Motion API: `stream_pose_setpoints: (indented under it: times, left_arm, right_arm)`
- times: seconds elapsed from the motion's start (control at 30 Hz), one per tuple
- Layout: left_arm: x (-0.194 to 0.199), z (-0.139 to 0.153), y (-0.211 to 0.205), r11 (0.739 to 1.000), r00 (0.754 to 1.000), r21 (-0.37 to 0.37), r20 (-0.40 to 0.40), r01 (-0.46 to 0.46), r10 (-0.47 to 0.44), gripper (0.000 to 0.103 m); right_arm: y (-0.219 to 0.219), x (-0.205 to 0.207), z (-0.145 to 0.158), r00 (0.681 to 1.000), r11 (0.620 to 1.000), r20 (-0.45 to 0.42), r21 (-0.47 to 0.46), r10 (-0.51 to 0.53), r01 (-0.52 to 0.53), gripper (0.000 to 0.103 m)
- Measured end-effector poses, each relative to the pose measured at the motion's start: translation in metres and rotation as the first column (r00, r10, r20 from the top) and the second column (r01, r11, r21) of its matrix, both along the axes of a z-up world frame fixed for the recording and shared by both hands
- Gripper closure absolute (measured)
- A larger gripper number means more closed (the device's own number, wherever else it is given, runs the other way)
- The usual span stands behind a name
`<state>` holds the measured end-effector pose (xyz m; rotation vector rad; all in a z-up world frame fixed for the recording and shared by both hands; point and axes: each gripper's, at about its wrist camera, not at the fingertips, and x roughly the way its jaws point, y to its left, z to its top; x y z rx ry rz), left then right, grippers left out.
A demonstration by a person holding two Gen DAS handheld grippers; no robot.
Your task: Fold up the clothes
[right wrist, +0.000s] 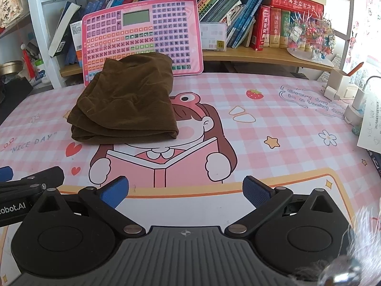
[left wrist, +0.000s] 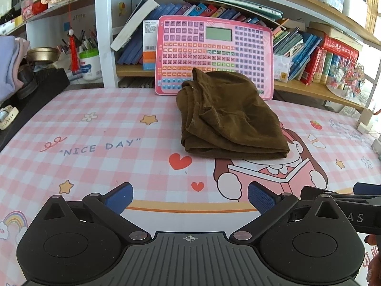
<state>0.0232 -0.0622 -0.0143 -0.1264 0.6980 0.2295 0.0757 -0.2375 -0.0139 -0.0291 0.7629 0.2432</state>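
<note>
Folded cloth [left wrist: 228,116] on the tabletop [left wrist: 95,128].
It lies toward the far edge; left tongs [left wrist: 190,200] and right tongs [right wrist: 185,193] both gape empty.

**My two claws, up close**

My left claw [left wrist: 190,197] and right claw [right wrist: 185,191] match: black linkage arms, silver pivot screws, blue ribbed pads [left wrist: 260,200], grey ridged housing with a crosshair mark at six o'clock. White lettering marks their sides.

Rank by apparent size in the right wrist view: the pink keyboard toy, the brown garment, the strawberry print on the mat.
1. pink keyboard toy and brown garment: they look alike, and the garment hides part of the toy, so unranked.
2. strawberry print: clearly smallest.
</note>
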Motion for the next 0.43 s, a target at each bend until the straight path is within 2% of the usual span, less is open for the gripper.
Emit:
stream_pose_setpoints:
  times: [0.43]
  left_arm:
    - [0.0011,-0.0006,0.0006,1.0,1.0,-0.018,0.001,0.026,-0.026,0.0]
  right_arm:
    - [0.0014,0.0022,-0.0023,1.0,1.0,-0.006,-0.004,0.0,0.0,0.0]
